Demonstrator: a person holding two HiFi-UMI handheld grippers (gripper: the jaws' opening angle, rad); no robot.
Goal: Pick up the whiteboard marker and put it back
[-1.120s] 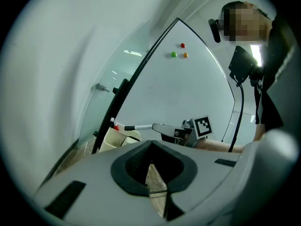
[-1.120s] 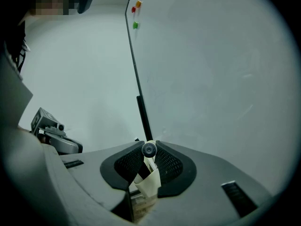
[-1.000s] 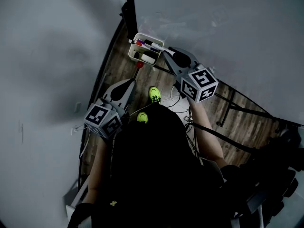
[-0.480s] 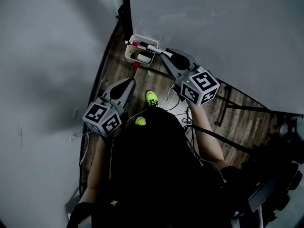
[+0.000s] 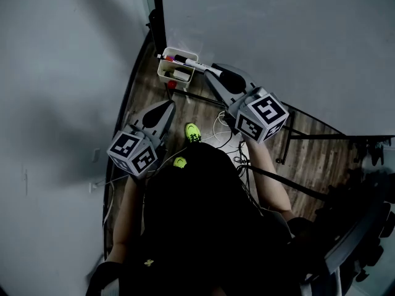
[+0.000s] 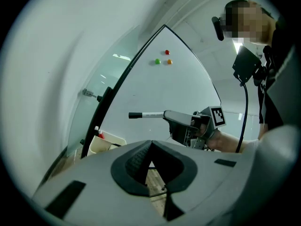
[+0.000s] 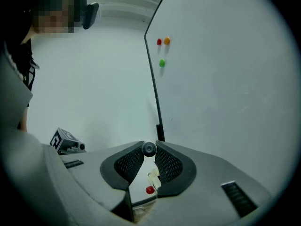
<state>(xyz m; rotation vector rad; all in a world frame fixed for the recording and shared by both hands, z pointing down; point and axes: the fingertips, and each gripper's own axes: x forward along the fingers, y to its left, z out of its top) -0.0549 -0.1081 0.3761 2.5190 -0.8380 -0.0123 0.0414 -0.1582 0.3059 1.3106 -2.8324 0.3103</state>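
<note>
Whiteboard (image 7: 225,79) behind; right hand-held gripper (image 7: 149,150) tight on marker (image 6: 146,115), left hand-held gripper (image 6: 151,144) seemingly closed.

Right tool raised with marker

Right tool (image 5: 213,73) sits higher and closer to the head camera than a second ago. The whiteboard marker (image 5: 192,63) clamped in it now rides further above the white bin (image 5: 165,73).
</note>
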